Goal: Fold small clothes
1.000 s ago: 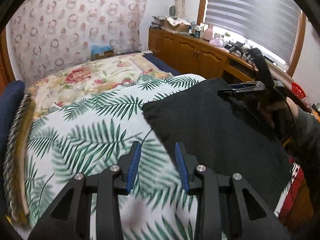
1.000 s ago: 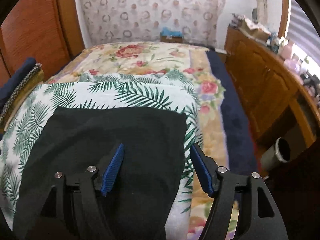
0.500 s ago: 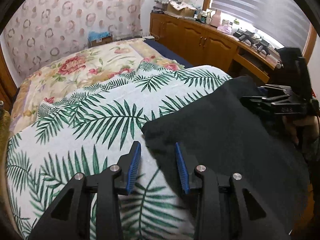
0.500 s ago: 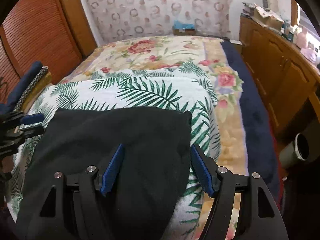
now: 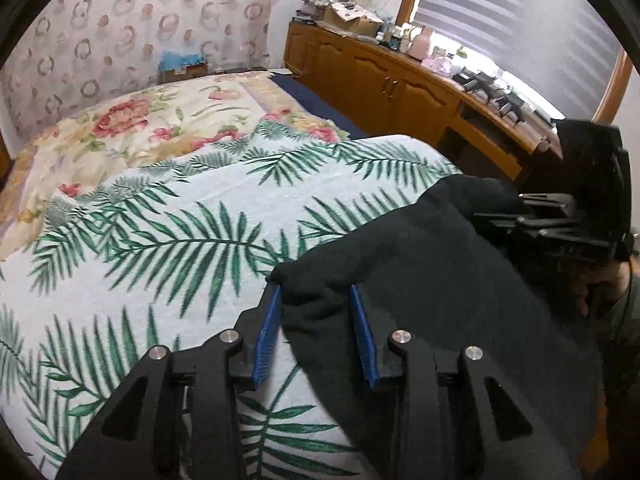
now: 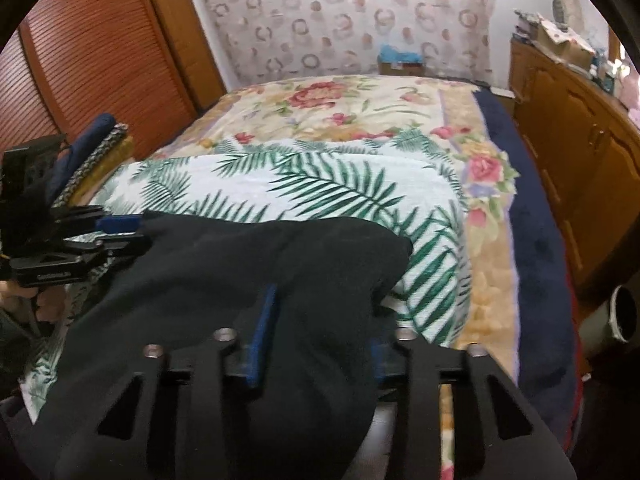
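A black garment [image 5: 432, 280] lies on a palm-leaf blanket [image 5: 192, 240] on the bed. My left gripper [image 5: 316, 332] has its blue pads on both sides of the garment's left corner, with a gap still showing; cloth bunches between them. My right gripper [image 6: 320, 320] has the garment's right edge [image 6: 280, 264] draped between and over its fingers, hiding the right pad. In the left wrist view the right gripper [image 5: 560, 224] sits at the garment's far right edge. In the right wrist view the left gripper [image 6: 100, 236] sits at the garment's left corner.
A floral bedspread [image 5: 160, 120] covers the far bed. A wooden cabinet [image 5: 400, 80] with clutter runs along the right under a window. A louvred wooden door [image 6: 100, 60] stands left. Folded dark cloths [image 6: 92, 148] lie at the bed's left edge. A grey bin [image 6: 616, 312] stands on the floor.
Both grippers have moved onto the garment's corners. The cloth has lifted and bunched between the fingers, and the right gripper's fingers have narrowed around it.
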The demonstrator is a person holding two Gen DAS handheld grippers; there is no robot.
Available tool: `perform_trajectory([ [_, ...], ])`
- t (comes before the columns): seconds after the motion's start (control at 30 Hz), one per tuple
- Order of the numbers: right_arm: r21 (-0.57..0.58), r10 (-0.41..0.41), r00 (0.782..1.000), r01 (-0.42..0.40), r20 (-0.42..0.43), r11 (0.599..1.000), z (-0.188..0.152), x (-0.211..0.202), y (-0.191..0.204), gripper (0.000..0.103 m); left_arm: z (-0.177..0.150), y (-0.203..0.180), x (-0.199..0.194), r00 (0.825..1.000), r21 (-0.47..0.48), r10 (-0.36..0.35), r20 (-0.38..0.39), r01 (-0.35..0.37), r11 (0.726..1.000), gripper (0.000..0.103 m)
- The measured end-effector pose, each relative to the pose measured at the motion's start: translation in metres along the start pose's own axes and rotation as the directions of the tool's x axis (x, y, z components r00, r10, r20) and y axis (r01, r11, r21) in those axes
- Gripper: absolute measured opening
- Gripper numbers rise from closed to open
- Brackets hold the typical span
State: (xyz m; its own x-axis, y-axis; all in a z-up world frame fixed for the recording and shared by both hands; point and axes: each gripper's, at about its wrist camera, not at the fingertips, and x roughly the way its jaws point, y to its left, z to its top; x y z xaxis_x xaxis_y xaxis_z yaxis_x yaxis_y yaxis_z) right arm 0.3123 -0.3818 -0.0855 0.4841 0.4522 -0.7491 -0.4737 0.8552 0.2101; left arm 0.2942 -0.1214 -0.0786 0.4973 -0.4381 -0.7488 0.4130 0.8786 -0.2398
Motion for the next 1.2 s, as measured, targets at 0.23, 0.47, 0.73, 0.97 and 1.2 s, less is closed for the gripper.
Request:
perform_trajectory([
  [0.23,-0.048,-0.025,0.996,0.03,0.086,0.998,0.0,-0.024,0.026,0.014,0.002,-0.021,-0.051,0.994,0.053,-0.048,0.096,0.043,0.998,0.004],
  [0.47,-0.128,-0.033,0.958,0.072,0.285,0.989,0.014,-0.11,0.082,0.012,0.01,-0.057,-0.188,0.934,0.13,-0.09,0.346,0.047,0.99,0.004],
  [0.73,-0.235,0.004,0.854,0.138,0.521,0.962,0.032,-0.232,0.173,0.011,-0.014,-0.074,-0.34,0.821,0.186,-0.046,0.568,-0.073,0.98,0.004],
  [0.97,-0.317,0.089,0.78,0.144,0.619,0.938,0.026,-0.286,0.238,0.011,-0.046,-0.067,-0.42,0.752,0.189,-0.004,0.659,-0.16,0.969,0.004],
  [1.2,-0.397,0.167,0.779,0.113,0.604,0.911,0.024,-0.298,0.282,0.011,-0.042,-0.025,-0.419,0.756,0.134,0.063,0.652,-0.197,0.971,0.004],
])
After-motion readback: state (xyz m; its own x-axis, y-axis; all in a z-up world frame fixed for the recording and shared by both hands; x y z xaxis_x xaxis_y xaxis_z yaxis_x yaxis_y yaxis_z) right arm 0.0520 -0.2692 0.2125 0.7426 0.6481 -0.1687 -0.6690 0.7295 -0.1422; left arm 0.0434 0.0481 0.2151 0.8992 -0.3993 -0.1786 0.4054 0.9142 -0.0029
